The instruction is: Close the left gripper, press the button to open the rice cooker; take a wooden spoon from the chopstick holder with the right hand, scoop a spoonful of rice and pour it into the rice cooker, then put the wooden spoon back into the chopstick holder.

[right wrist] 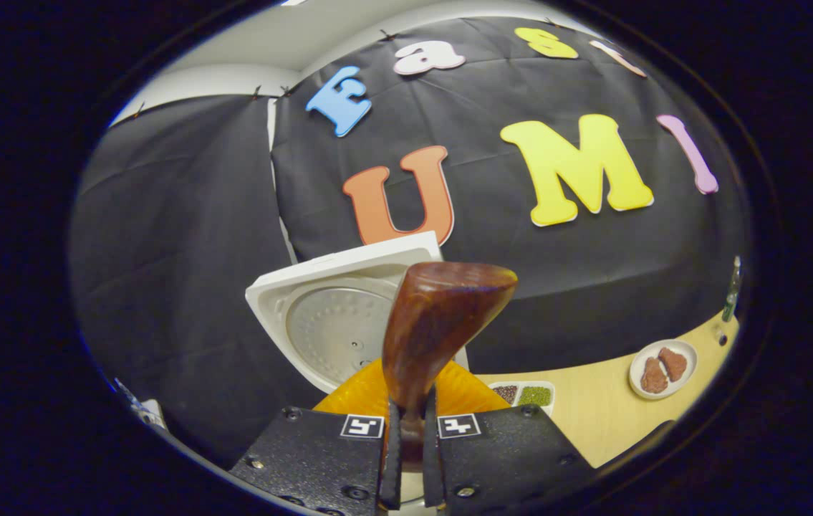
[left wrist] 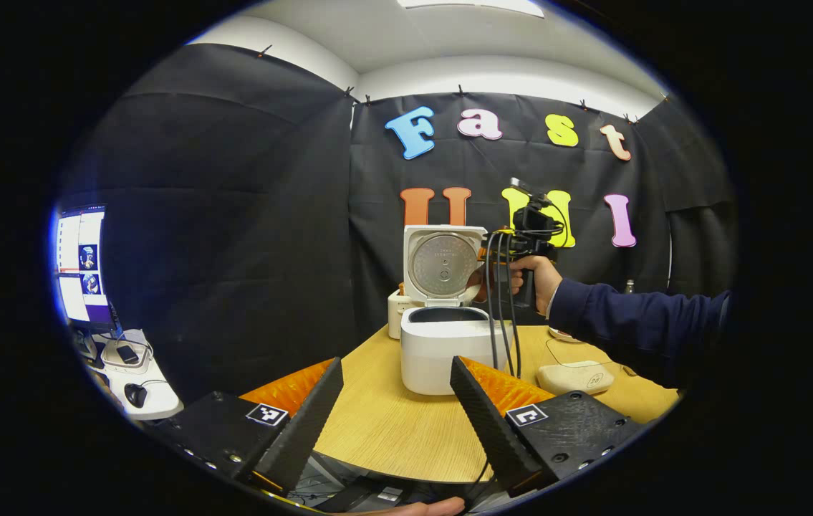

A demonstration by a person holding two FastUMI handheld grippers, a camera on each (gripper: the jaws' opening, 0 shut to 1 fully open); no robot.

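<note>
One wooden spoon (right wrist: 442,322) clamped in right tool (right wrist: 410,444), upright

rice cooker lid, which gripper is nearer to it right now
Right. The right gripper, holding the wooden spoon, is up beside the raised rice cooker lid. The left gripper is open and back at the near edge of the table.

In your left gripper view, the rice cooker (left wrist: 444,344) stands on the table (left wrist: 392,430), lid raised at its far side. The chopstick holder (left wrist: 397,308) sits behind its left; your right gripper (left wrist: 513,247) hangs above its right.
</note>
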